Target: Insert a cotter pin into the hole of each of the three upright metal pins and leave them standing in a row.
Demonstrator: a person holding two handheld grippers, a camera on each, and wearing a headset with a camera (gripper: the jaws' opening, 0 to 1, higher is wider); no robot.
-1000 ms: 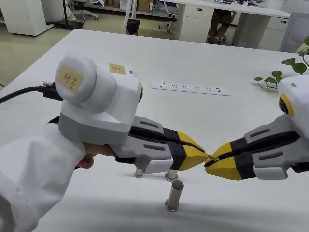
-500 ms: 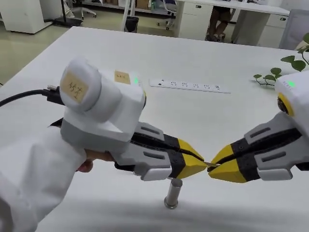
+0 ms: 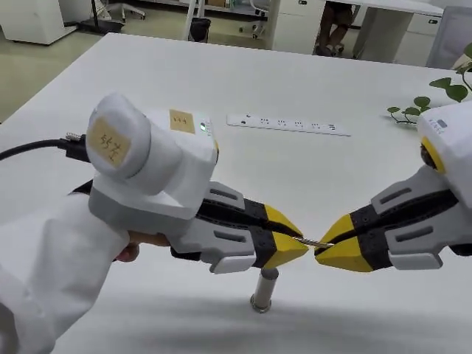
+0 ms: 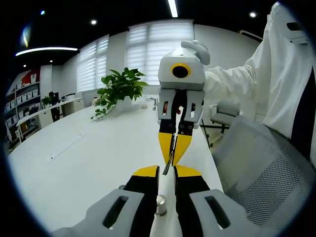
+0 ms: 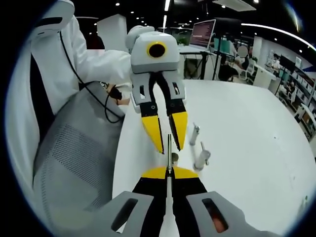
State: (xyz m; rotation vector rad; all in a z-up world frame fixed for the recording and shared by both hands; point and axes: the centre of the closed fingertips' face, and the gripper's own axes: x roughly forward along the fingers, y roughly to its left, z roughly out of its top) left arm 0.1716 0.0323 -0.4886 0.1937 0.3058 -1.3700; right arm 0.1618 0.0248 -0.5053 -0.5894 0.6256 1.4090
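And here's the cotter pin (image 3: 313, 242), a thin, bright sliver of metal held level in the air above the white table (image 3: 221, 81), bridging the tips of both tools. The right gripper (image 3: 324, 245) has it: in the right gripper view its yellow-tipped jaws are pressed together on the pin's near end, and the shaft pokes straight out ahead. The left gripper (image 3: 302, 242) meets it nose to nose, jaws parted, one yellow tip on either side of the pin's free end with a gap showing on both sides. Just below that meeting point stands the nearest metal pin (image 3: 263, 292), a dull grey cylinder on a wider round foot, upright, its top tucked behind the left gripper's lower jaw. In the right gripper view a second metal pin (image 5: 202, 157) and a third metal pin (image 5: 196, 133) stand upright on the table beyond it, close together. A hand (image 3: 144, 242) wraps under the left gripper's smooth white housing, a loose white sleeve (image 3: 51, 273) running back from it and a black cable (image 3: 29, 147) trailing off the rear. Both tools are held low and nearly level, pointing at each other. Farther back on the table lie a flat white power strip (image 3: 287, 124) and the leafy green plant (image 3: 435, 103) at the right edge.
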